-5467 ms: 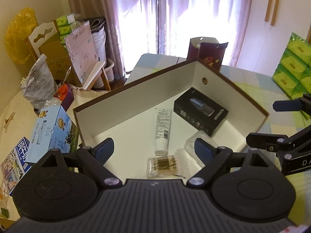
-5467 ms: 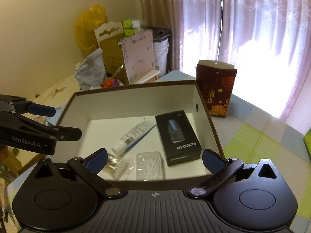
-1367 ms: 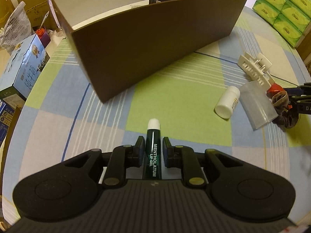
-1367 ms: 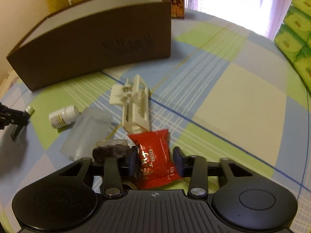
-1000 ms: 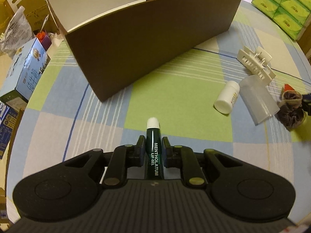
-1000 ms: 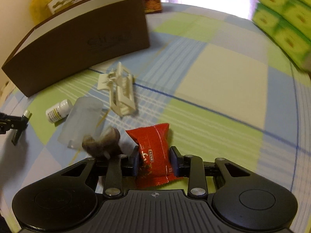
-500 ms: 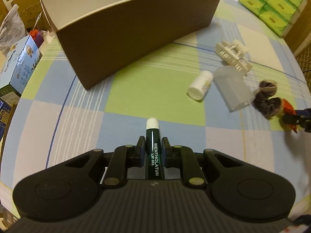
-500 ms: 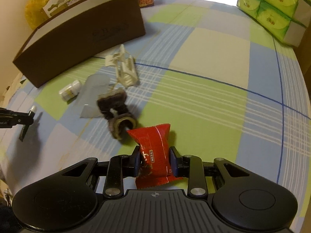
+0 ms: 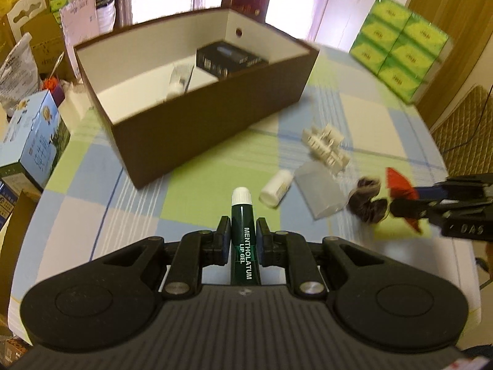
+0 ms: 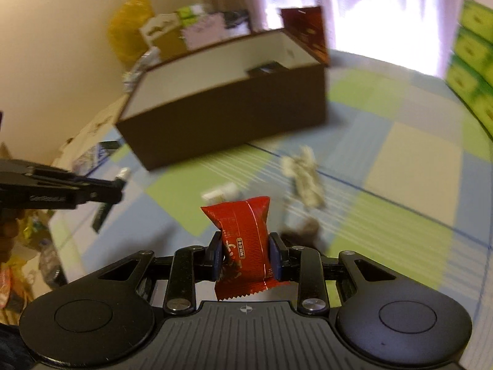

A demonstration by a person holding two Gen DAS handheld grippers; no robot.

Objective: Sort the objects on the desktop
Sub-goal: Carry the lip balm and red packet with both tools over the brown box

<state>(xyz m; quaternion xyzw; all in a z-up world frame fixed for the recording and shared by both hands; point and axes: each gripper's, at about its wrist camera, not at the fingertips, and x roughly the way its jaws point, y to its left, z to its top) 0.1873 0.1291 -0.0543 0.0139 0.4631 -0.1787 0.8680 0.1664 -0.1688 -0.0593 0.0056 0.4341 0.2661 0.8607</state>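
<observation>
Two loads held | left gripper (image 9: 243,240) clamped on lip gel tube (image 9: 245,240) | right gripper (image 10: 245,260) clamped on red packet (image 10: 243,240) | risk: crinkly packet slipping out before reaching brown box (image 9: 215,123).

brown box (image 9: 215,117) open-topped (front wall tall), clutter (image 9: 320,166) rightward

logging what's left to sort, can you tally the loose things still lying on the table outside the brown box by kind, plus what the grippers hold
white pill bottle: 1
white plastic clip: 1
clear plastic pouch: 1
dark scrunchie: 1
green lip gel tube, held in the left gripper: 1
red snack packet, held in the right gripper: 1
total: 6
</observation>
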